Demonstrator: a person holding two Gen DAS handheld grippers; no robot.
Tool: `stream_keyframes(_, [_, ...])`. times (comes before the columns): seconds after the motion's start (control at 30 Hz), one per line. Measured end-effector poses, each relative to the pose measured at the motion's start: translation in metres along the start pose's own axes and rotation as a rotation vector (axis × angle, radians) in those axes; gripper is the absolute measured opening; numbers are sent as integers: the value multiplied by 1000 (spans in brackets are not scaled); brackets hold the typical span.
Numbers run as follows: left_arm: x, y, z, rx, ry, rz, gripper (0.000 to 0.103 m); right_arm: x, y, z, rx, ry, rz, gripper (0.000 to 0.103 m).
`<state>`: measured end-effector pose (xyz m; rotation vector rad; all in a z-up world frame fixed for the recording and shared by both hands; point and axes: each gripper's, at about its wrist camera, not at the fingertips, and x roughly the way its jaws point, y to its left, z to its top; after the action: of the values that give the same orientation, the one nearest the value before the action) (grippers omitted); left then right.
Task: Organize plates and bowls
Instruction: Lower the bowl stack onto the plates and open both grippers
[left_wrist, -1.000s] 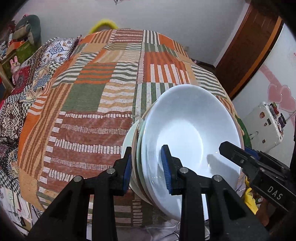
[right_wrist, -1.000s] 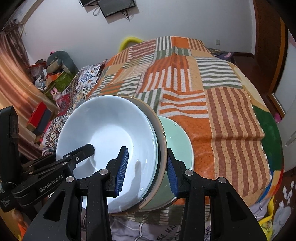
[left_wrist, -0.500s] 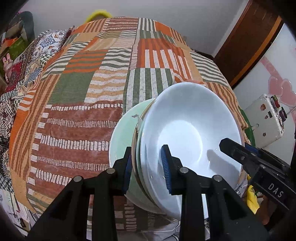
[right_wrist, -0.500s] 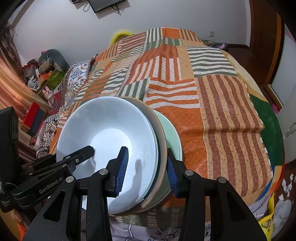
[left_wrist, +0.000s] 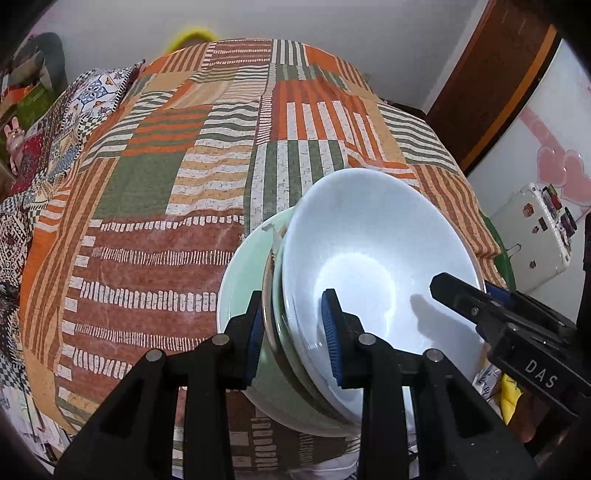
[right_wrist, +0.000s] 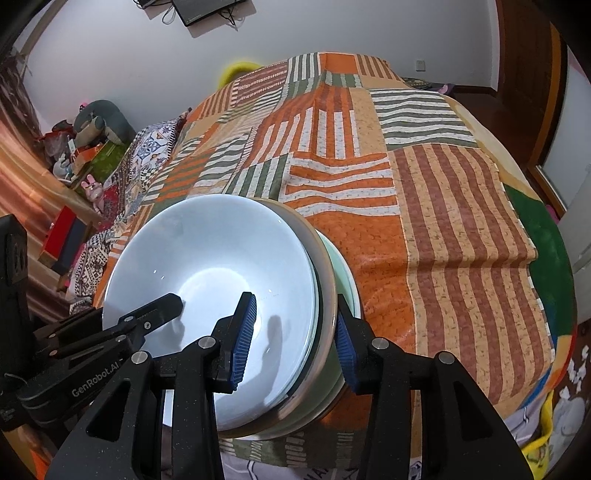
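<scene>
Dishes already nested: left gripper (left_wrist: 293, 341) and right gripper (right_wrist: 293, 341) each clamp the stack (left_wrist: 369, 266), lower centre; setting down remains.

— Any writing you can read here?

— Two markings, both on the black tools. In the left wrist view, the right tool (left_wrist: 517, 332) reaching in from the right carries white capitals "DAS" on its body.

— And the other view?

— In the right wrist view, the left tool (right_wrist: 110, 336) coming in from the left has "GenRobot.AI" printed in pale letters along its arm.

— Anything else?

— Below the stacked dishes, near the bottom edge of the right wrist view, a white cloth (right_wrist: 258, 470) shows dark letters, cut off and unreadable. The stickers on the white case (left_wrist: 532, 232) are too small to read.
</scene>
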<state>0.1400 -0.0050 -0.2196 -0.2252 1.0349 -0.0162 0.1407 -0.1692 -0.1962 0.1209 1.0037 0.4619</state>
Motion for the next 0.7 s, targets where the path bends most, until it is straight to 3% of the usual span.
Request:
stream_keyframes(0.37, [-17,4,-2,-24,-28,8,35,-14,-3,-3,8,-20,16,44])
stream_keyframes(0.6, [-72,-5,1,32,-188,44,35,-49,9,3,-49,-116,-1,49])
stream_keyframes(0.7, [-105,-11,3,45,-289,47,44,-69,17,6,-84,-173,0,49])
